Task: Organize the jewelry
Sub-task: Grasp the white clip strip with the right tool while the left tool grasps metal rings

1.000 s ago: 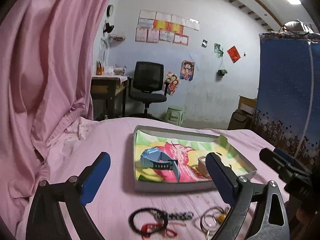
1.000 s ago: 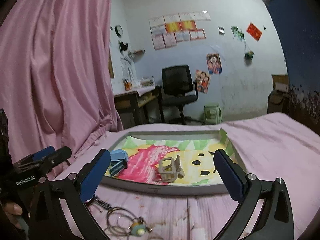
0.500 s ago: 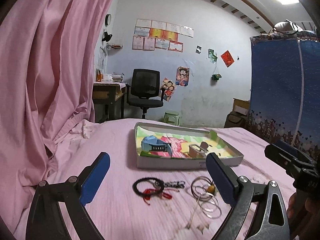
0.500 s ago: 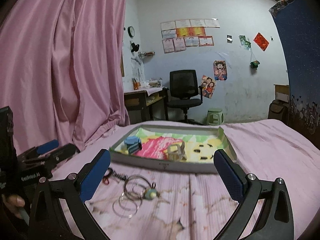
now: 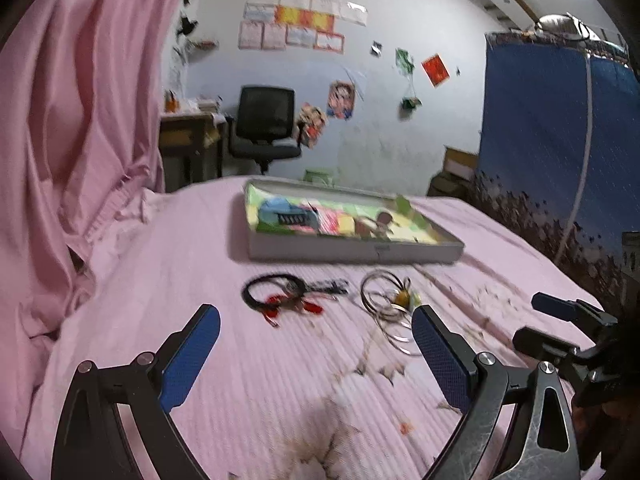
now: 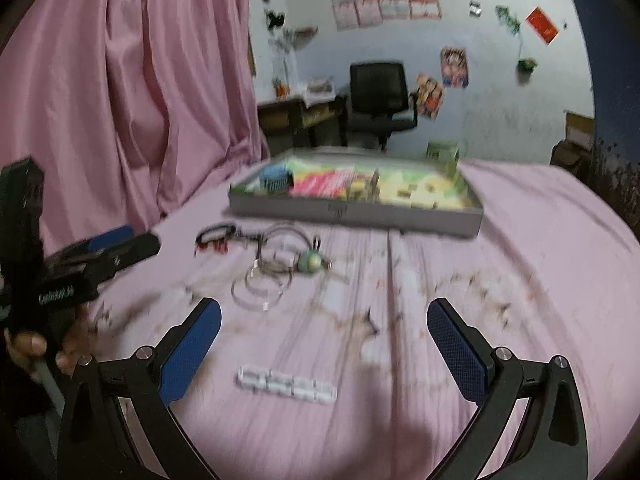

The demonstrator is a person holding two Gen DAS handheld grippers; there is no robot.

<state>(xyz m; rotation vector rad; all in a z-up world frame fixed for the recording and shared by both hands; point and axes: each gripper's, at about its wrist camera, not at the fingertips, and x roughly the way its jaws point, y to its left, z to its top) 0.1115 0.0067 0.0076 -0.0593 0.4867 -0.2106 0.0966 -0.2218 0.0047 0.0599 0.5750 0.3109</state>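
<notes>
- hovering both claws over the pink bedcover [image 6: 540, 248], each spread wide and carrying nothing; left gripper [image 5: 316, 356], right gripper [image 6: 324, 344].
- i am seeing the grey tray [image 5: 352, 250] lying further out on the cover, with a blue watch [image 5: 286, 212] and a second, paler piece inside; blur is hiding what that second piece is.
- loose pieces are lying in front of the tray, apart from it: a black cord bracelet [image 5: 266, 290] with red bits beside it, and a stack of thin metal bangles [image 6: 266, 276] with a small green charm [image 6: 310, 262] touching them.
- a white segmented bracelet [image 6: 286, 388] is lying nearest me, just beyond the right claw's pads, slightly left of centre.
- i am judging the white bracelet as the next pick: i am planning to shift left, line the pads across its short side, and come down flat.
- i am watching the soft cover; pressing too deep risks pinching cloth along with the links.
- i am keeping the left claw clear so the two are not crossing.
</notes>
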